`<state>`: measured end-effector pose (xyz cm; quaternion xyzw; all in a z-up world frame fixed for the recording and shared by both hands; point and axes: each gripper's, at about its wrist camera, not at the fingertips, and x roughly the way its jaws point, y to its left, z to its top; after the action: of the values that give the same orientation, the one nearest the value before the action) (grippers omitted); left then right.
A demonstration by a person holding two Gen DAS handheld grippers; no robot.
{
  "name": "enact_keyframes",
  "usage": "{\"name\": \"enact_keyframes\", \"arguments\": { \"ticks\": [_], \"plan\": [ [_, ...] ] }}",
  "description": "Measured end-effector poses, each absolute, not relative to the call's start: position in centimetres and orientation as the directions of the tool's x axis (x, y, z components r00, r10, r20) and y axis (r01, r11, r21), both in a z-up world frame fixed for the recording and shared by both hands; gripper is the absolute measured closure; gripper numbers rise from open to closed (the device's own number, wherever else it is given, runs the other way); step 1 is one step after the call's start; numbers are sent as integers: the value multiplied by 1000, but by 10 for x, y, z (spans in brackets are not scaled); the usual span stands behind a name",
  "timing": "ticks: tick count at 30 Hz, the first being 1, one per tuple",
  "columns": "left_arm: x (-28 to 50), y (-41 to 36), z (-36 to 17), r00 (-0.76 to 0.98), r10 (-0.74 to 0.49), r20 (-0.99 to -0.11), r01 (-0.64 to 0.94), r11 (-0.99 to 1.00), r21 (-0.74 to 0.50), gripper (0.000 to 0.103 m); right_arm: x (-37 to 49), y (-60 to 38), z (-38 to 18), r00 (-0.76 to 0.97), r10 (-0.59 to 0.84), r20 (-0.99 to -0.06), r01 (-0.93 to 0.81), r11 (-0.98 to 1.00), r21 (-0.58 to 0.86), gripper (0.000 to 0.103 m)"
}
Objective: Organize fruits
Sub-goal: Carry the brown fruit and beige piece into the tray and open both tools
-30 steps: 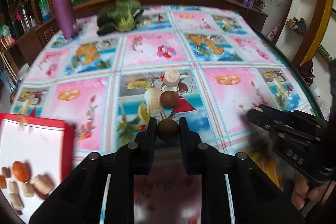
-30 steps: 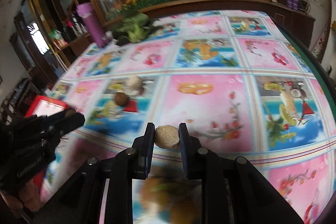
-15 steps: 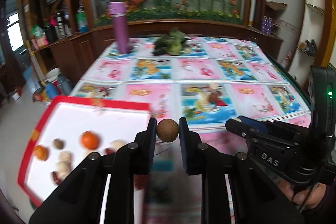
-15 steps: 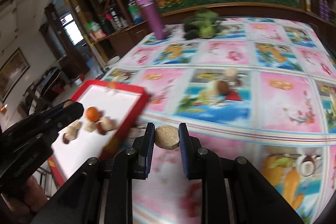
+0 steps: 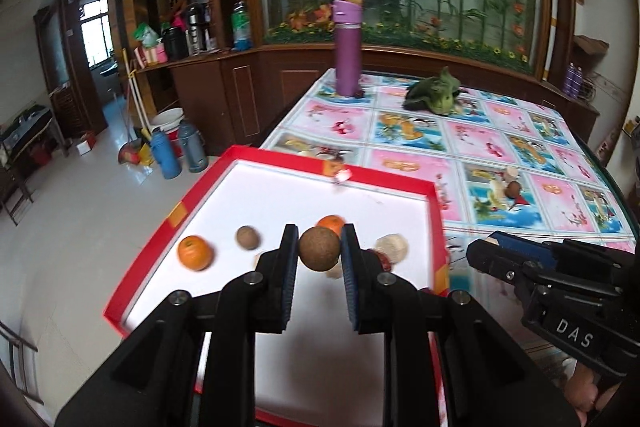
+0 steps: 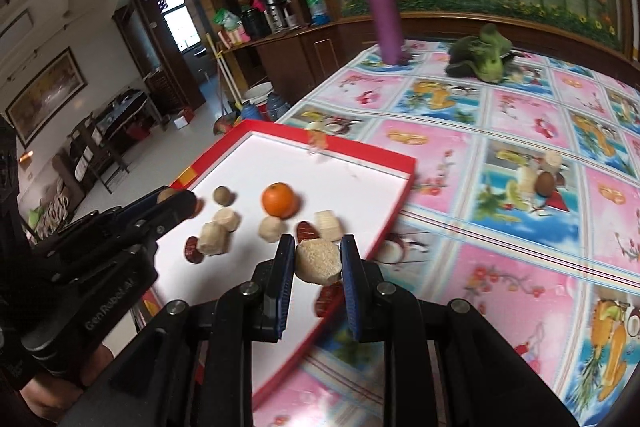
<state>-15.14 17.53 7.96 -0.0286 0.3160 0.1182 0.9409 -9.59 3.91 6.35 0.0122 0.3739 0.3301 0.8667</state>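
My left gripper (image 5: pixel 319 254) is shut on a round brown fruit (image 5: pixel 319 249) and holds it above the white, red-rimmed tray (image 5: pixel 280 203). My right gripper (image 6: pixel 318 263) is shut on a pale beige chunk (image 6: pixel 318 262) above the tray's right part (image 6: pixel 328 179). The tray holds oranges (image 5: pixel 194 251) (image 6: pixel 279 199), a small brown fruit (image 5: pixel 247 237), pale chunks (image 6: pixel 214 238) and red dates (image 6: pixel 306 230). A brown fruit (image 5: pixel 513 189) and a pale piece (image 5: pixel 511 172) lie on the tablecloth to the right. The left gripper also shows in the right wrist view (image 6: pixel 176 203).
The tray overhangs the table's left edge, with floor below. A purple bottle (image 5: pixel 347 47) and a green leafy vegetable (image 5: pixel 434 95) stand at the far end of the patterned tablecloth (image 5: pixel 500 131). The right gripper's body (image 5: pixel 552 283) is close at my right.
Both grippers have swung left from the tablecloth to over the tray, each still carrying its piece. The tray now fills the near view.
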Motion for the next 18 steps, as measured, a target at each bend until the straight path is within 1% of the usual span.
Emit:
{"name": "enact_keyframes", "arguments": {
  "ticks": [18],
  "plan": [
    [-162,206,68,756,204,-622,-271,963,-13,80,-103,77,57,459,580,-673,-606,758,240,81]
  ]
}}
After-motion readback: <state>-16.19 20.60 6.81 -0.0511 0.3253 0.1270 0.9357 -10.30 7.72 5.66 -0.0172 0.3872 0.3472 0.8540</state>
